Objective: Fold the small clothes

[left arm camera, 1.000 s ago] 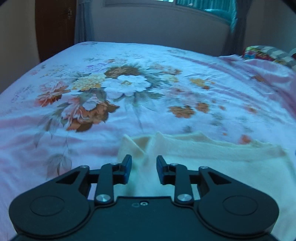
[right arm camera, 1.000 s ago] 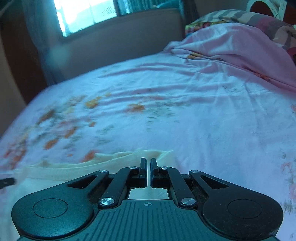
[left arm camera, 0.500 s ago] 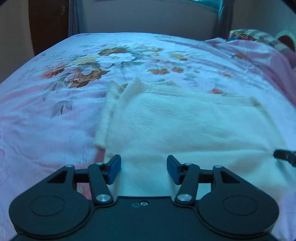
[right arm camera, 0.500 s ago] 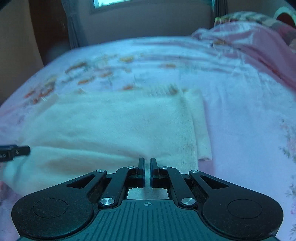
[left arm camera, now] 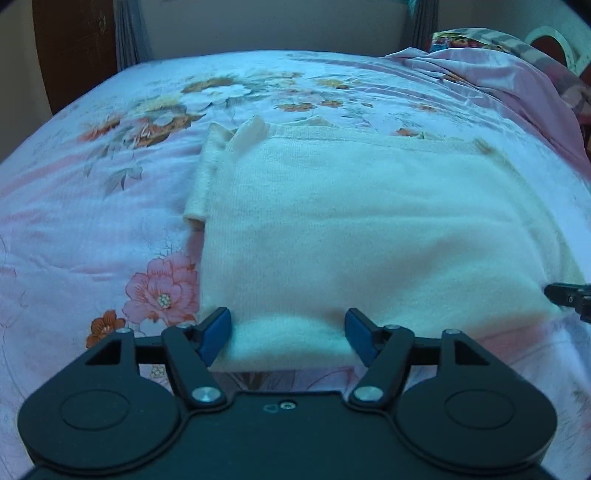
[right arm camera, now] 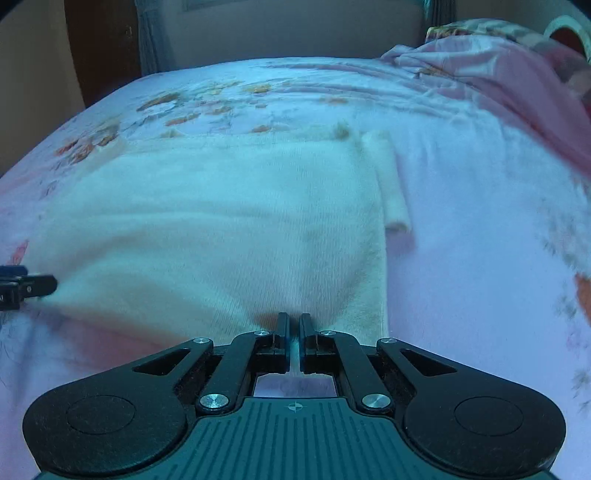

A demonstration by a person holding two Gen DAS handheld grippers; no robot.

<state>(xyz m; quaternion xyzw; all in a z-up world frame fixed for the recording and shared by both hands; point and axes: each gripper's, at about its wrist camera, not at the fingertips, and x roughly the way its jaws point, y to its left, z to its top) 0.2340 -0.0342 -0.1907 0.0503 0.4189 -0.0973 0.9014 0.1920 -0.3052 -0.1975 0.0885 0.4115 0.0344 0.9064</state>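
A cream knit garment lies folded flat on the floral bedsheet, with a sleeve edge sticking out at each side. My left gripper is open, its blue pads astride the near left edge of the garment. My right gripper is shut on the garment's near edge close to the right corner. Each gripper's tip shows at the edge of the other view: the right one, the left one.
A rumpled pink blanket and patterned pillows lie at the far right of the bed. A wall, a curtain and a dark wooden door stand beyond the bed's far edge.
Both grippers have pulled back toward me, so the whole folded garment now shows. The left gripper has opened wider. The right gripper stays shut on the near edge.
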